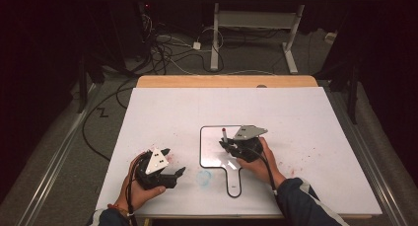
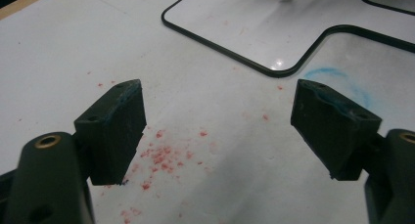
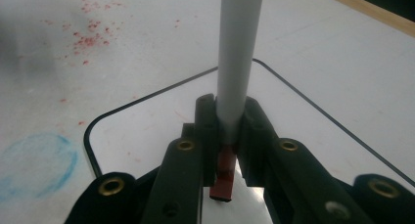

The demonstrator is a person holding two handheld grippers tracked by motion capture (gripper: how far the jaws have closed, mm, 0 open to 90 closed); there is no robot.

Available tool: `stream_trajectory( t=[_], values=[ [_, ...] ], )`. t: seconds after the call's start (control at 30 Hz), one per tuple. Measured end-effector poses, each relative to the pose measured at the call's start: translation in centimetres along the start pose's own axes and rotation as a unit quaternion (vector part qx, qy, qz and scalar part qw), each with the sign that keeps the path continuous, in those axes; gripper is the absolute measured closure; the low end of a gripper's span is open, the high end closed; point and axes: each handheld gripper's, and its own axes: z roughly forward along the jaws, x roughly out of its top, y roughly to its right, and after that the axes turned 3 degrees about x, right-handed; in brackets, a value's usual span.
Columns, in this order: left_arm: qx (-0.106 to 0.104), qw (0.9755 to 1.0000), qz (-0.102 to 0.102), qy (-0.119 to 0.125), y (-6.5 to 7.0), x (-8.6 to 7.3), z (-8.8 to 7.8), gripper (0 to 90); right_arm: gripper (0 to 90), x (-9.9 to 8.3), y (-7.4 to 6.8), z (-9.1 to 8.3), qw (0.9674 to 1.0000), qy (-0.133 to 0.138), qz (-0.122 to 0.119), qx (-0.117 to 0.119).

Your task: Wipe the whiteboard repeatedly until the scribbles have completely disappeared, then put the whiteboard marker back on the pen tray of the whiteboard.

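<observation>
A white table [image 1: 305,117] carried a small black-rimmed whiteboard [image 1: 212,147] near its front edge. The right gripper [image 1: 227,144] hovered over it, jaws clamped on a white marker [image 3: 237,62] — red-capped, apparently. The left gripper [image 1: 173,162] waited beside red specks [image 2: 161,155], jaws wide apart.

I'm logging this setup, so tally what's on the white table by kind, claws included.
Claws: 2, the left claw open and empty, the right claw shut on the marker
Markers: 1, a white marker with a red end
Whiteboards: 1, a small black-rimmed whiteboard with a handle
Total: 4
</observation>
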Motion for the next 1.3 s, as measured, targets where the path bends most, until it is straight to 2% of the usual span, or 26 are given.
stream_trajectory(
  t=[0.07, 0.13, 0.27, 0.37, 0.47, 0.53, 0.57, 0.7, 0.83, 0.9, 1.0, 1.13, 1.23, 1.3],
  values=[
    [0.002, 1.0, 0.0, -0.003, -0.1, -0.1, 0.1, 20.0, 81.7, 0.0, 0.4, -1.6, 0.9997, 0.02, 0.015, 0.002],
    [0.003, 1.0, 0.0, -0.006, 0.0, -0.1, 0.1, 20.0, 81.6, -0.1, 0.8, -3.2, 0.9993, 0.032, 0.019, -0.005],
    [0.006, 0.9999, 0.005, -0.008, 0.1, -0.1, 0.0, 20.0, 81.6, -0.3, 1.5, -6.7, 0.9979, 0.043, 0.046, -0.009],
    [0.009, 0.9999, 0.006, -0.009, 0.1, -0.1, 0.1, 20.0, 81.5, -0.9, 1.8, -8.9, 0.9968, 0.035, 0.067, -0.027],
    [0.012, 0.9999, 0.004, -0.005, 0.1, -0.2, -0.1, 20.0, 81.5, -1.8, 2.2, -10.6, 0.9956, 0.017, 0.086, -0.033],
    [0.012, 0.9999, 0.001, -0.002, 0.0, -0.1, -0.2, 20.0, 81.5, -2.4, 2.5, -11.3, 0.9942, -0.002, 0.106, -0.021],
    [0.014, 0.9999, 0.001, -0.003, 0.0, -0.1, -0.1, 20.0, 81.5, -2.7, 2.5, -11.5, 0.9931, -0.006, 0.115, -0.024],
    [0.014, 0.9999, 0.003, -0.01, 0.0, -0.3, 0.0, 20.0, 81.4, -3.6, 2.8, -11.6, 0.9898, -0.033, 0.138, -0.011],
    [0.014, 0.9998, 0.006, -0.009, 0.2, -0.1, 0.0, 20.0, 81.3, -4.6, 3.7, -10.9, 0.9835, -0.055, 0.173, 0.0],
    [0.011, 0.9998, 0.012, -0.01, 0.4, 0.0, 0.1, 20.0, 81.2, -5.1, 4.0, -10.5, 0.9798, -0.071, 0.187, 0.014],
    [0.008, 0.9997, 0.018, -0.013, 0.6, 0.1, 0.2, 20.0, 80.7, -5.7, 4.3, -9.9, 0.9768, -0.077, 0.199, 0.018],
    [0.003, 0.9996, 0.023, -0.015, 0.8, 0.1, 0.2, 20.0, 81.1, -5.6, 4.4, -9.3, 0.9757, -0.07, 0.207, 0.022],
    [0.002, 0.9997, 0.021, -0.014, 0.8, 0.1, 0.2, 19.9, 81.0, -5.5, 4.3, -8.7, 0.9774, -0.072, 0.198, 0.016],
    [0.002, 0.9996, 0.021, -0.016, 0.8, 0.1, 0.3, 19.9, 81.0, -5.5, 4.4, -8.2, 0.9768, -0.076, 0.2, 0.012]
  ],
)
